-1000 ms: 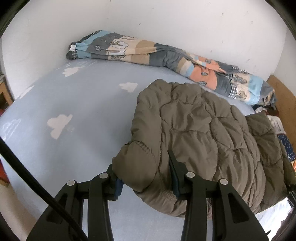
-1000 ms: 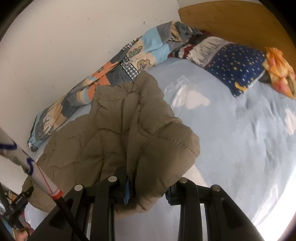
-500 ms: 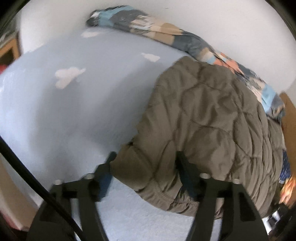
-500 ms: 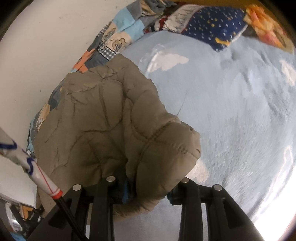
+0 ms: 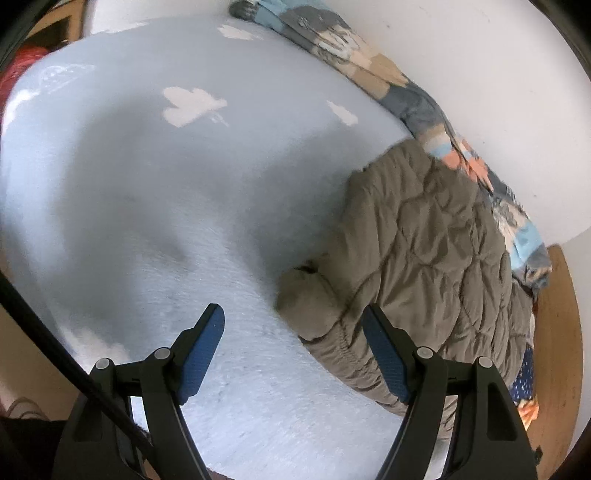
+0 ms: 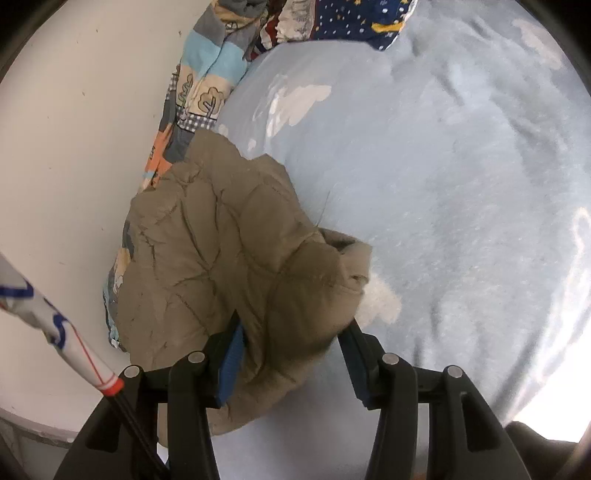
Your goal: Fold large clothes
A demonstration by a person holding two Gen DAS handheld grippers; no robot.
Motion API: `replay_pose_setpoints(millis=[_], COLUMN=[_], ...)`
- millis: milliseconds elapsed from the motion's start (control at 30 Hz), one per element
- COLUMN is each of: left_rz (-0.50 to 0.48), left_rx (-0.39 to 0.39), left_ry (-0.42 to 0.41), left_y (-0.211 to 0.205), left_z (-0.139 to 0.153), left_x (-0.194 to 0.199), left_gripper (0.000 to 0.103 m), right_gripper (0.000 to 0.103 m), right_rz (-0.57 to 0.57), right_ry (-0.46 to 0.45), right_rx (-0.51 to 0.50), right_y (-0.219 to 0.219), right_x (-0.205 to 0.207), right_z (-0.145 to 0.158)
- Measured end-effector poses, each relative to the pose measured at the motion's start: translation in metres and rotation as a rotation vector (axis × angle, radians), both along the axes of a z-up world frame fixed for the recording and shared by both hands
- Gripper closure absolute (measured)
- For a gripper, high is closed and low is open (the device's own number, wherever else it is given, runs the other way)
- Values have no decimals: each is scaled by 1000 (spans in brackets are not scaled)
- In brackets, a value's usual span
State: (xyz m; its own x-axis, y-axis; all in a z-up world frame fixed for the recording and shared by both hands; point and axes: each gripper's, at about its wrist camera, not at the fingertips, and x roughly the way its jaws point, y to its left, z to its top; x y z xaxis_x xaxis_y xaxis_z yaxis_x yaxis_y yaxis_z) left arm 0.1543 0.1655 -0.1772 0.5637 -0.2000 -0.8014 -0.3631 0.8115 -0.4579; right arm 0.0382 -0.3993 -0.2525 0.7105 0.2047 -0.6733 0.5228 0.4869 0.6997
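An olive quilted puffer jacket (image 5: 424, 243) lies folded on a light blue bed sheet with white clouds (image 5: 166, 206). My left gripper (image 5: 293, 325) is open and empty, its jaws apart above the sheet, with the jacket's near cuff just right of centre. In the right wrist view the jacket (image 6: 221, 258) lies beside the wall. My right gripper (image 6: 291, 332) is open, its jaws standing either side of the jacket's near puffy corner without pinching it.
A patchwork quilt (image 5: 388, 81) runs along the white wall (image 5: 480, 74); it also shows in the right wrist view (image 6: 199, 92). A dark blue starred pillow (image 6: 354, 18) lies at the bed's head. A wooden headboard (image 5: 557, 332) stands at right.
Both grippers have opened and let go of the jacket. The jacket has dropped onto the sheet, and the left gripper has pulled back to the left.
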Motion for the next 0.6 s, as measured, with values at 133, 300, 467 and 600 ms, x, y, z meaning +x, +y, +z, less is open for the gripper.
replay_pose_setpoints(millis=[133,300,467,600], left_rz=[28,-19,-253,-378], left_rx=[90,230,392,406], left_ry=[-57,-185,-322,-266], left_y=[5,-15,-79,-100], left_z=[17,48,60,37], left_x=[-12,-17,-17,-1], left_gripper=[27,27,27,27], right_gripper=[49,47,66,76], right_rz=[-59,-142,43,122], right_ry=[-20,-63,-121,-26], right_rx=[-51,-165,-405,-449], right_y=[-6,-14,38,58], right_x=[-22,-40,-25,3], right_z=[13,35,74,68])
